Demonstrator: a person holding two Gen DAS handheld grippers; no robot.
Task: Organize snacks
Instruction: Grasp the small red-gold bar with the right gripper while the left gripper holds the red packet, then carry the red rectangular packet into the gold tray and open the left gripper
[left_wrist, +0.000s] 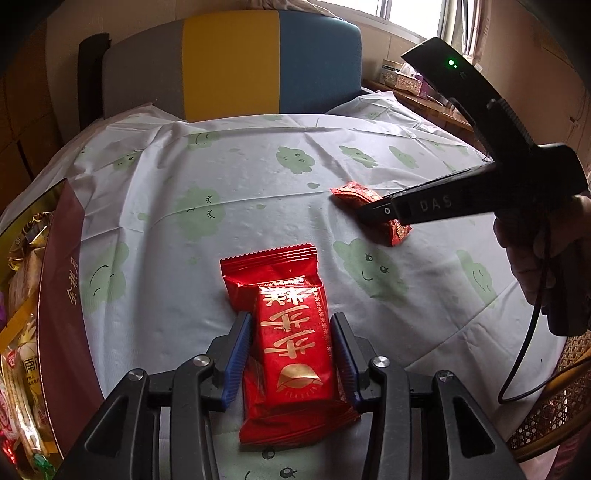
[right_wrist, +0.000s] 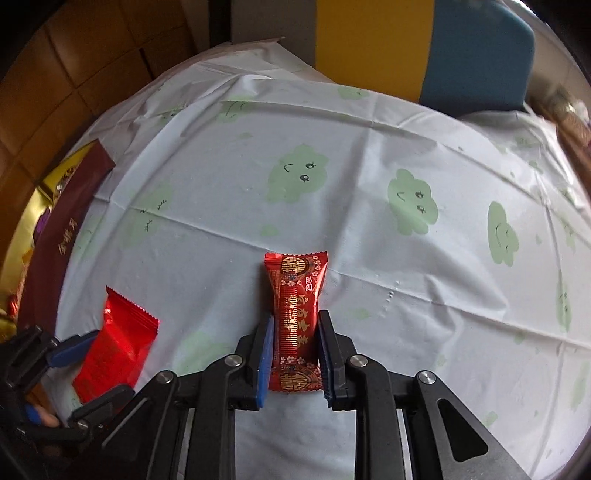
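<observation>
My left gripper (left_wrist: 291, 325) is shut on a large red snack packet with gold characters (left_wrist: 291, 343), its blue pads pressing both sides, low over the tablecloth. The same packet (right_wrist: 114, 343) and left gripper (right_wrist: 88, 365) show at the lower left of the right wrist view. My right gripper (right_wrist: 295, 325) is shut on a small narrow red candy bar (right_wrist: 297, 314). In the left wrist view that candy bar (left_wrist: 369, 206) lies under the right gripper (left_wrist: 373, 214) at the right.
A maroon gift box (left_wrist: 62, 295) filled with several snack packs stands at the table's left edge; it also shows in the right wrist view (right_wrist: 66, 218). The table wears a white cloth with green clouds (left_wrist: 258, 177). A grey, yellow and blue chair (left_wrist: 229, 62) stands behind.
</observation>
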